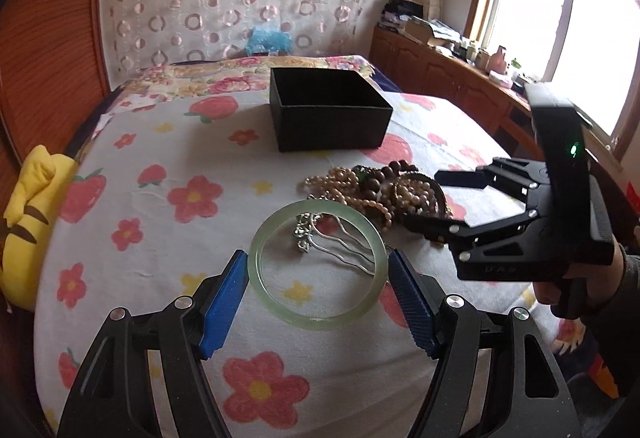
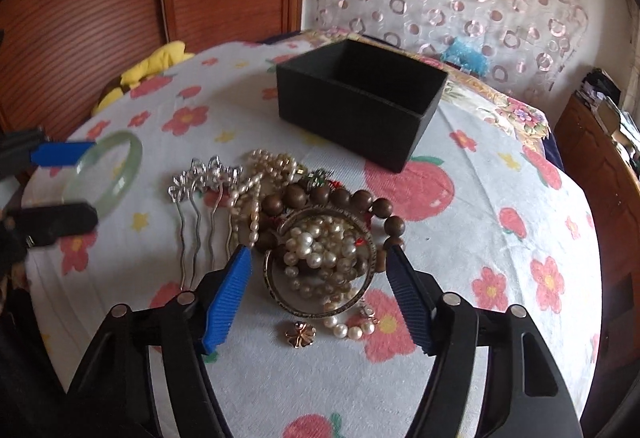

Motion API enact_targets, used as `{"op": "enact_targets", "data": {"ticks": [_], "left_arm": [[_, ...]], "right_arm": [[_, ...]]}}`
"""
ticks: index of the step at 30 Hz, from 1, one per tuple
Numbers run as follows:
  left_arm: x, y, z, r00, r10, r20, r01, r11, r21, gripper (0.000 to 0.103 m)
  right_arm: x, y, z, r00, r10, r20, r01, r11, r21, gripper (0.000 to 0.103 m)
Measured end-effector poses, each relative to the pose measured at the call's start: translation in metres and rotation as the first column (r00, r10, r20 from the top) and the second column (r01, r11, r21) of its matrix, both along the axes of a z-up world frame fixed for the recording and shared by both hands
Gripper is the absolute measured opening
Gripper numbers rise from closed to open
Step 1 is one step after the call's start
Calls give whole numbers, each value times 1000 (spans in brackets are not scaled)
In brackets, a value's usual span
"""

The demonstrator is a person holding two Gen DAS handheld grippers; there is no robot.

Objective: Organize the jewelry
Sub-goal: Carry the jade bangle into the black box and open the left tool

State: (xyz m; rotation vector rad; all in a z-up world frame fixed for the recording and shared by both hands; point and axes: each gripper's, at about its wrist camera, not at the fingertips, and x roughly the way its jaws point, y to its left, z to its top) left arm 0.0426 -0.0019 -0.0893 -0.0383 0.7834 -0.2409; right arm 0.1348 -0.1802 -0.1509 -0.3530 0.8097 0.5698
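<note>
A pale green jade bangle lies flat on the flowered bedsheet between the blue pads of my open left gripper; it also shows in the right wrist view. A silver hair comb lies partly inside the bangle's ring. My right gripper is open around a metal bangle filled with pearl strands, amid wooden beads and pearls. An open empty black box stands behind the pile, also in the right wrist view. A gold flower charm lies near the right gripper.
The bed is covered with a white sheet with flowers and strawberries. A yellow plush toy lies at the left edge by a wooden headboard. A cluttered wooden cabinet stands under the window at right.
</note>
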Motion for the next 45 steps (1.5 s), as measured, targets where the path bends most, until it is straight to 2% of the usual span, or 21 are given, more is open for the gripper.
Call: {"op": "enact_targets", "data": {"ticks": [5,11,18,25,39,45], "left_arm": [[1,5,1,1000,13,4,-13,1000,-14,68],[1,10,1,1000,23,10,-23,999,-24,68],[10,13,8,999,16,29,-15,1000,-22,68],[37,15,14,999,-12,46,12,1000,2,68],[104,30,34,998,-6,58,7,1000,-22,68],[135,30,37,999,-14,51,14,1000,-1,69]], "right_arm": [[-1,4,-5,1000,8,7,-8,999,-41,60],[-2,0,1,1000,13,23,-13,1000,-4,60],[8,-7,29,997,14,74,-17,999,35,60],[32,-2,48,991,35,131,-45,996,75,60],[91,11,75,988,42,148,-56,994,94,60],[117,14,72,992,37,121,-48,995,90,60]]}}
